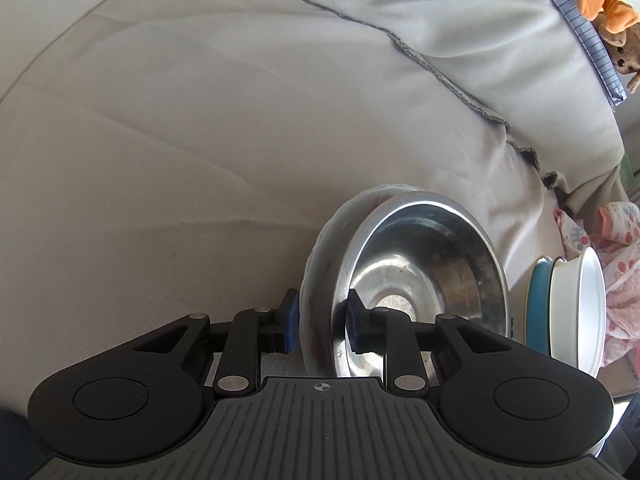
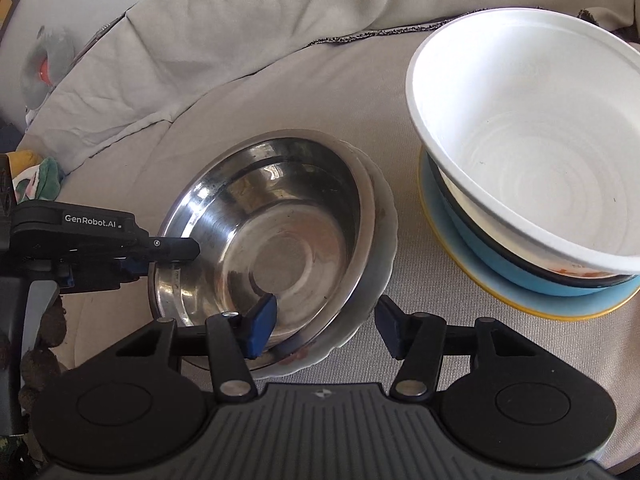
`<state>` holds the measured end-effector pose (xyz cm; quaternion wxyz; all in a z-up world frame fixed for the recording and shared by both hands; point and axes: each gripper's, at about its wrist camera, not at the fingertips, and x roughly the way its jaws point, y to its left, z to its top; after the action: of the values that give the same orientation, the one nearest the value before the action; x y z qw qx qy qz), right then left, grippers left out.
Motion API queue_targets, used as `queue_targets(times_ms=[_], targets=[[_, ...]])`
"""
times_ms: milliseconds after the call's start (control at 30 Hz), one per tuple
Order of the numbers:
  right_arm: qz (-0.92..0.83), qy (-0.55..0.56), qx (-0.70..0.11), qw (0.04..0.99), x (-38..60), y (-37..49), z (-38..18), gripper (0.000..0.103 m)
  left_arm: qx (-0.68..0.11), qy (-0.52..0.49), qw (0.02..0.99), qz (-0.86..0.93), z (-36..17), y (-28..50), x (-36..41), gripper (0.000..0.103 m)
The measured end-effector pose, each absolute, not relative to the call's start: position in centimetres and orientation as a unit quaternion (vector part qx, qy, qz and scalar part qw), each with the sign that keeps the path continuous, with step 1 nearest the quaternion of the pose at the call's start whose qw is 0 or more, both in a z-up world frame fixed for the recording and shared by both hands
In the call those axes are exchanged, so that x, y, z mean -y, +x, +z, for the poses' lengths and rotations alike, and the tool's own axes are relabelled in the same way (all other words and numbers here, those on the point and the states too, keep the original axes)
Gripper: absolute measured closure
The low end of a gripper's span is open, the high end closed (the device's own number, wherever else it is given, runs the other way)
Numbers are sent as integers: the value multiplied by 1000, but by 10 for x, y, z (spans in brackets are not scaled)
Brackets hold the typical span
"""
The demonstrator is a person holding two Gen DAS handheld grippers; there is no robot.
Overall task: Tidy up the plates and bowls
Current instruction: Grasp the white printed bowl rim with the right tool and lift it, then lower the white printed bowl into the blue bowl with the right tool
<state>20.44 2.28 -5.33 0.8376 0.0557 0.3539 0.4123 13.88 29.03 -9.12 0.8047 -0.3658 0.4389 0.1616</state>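
- A steel bowl (image 2: 264,236) was seen nested in a white scalloped plate (image 2: 380,216) on a beige cloth-covered surface (image 1: 160,160).
- The left gripper (image 1: 320,326) was clamped on the near rim of the steel bowl and plate together, one blue pad outside the plate, the other inside the bowl.
- The jaws of the right gripper (image 2: 324,328) were held apart, straddling the near rim of the same pair; contact could not be judged.
- Just beside, to the right, a white bowl (image 2: 520,140) was stacked in a blue bowl (image 2: 500,264) on a blue plate with a yellow edge (image 2: 472,280).
- A rumpled cover with a dark stitched hem (image 1: 440,76) was draped behind the dishes.
- Stuffed toys (image 1: 604,4) and a patterned pink cloth (image 1: 616,252) were noted at the right edge of the left wrist view.
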Motion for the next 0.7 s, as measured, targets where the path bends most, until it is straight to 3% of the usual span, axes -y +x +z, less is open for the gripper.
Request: queue_targets(times_ms=[267,433,700], targets=[[443,25,-303,843,37,177,-52,46,-398,-274,848,219,-31,142,-254,76],[380,-18,-234,895,88,163,-56,41,-363,-268,879,155,5,169,-209,76],[269,10,-201,942,168,188,-62,32,-380,-238,893,42,9,233,-118,76]])
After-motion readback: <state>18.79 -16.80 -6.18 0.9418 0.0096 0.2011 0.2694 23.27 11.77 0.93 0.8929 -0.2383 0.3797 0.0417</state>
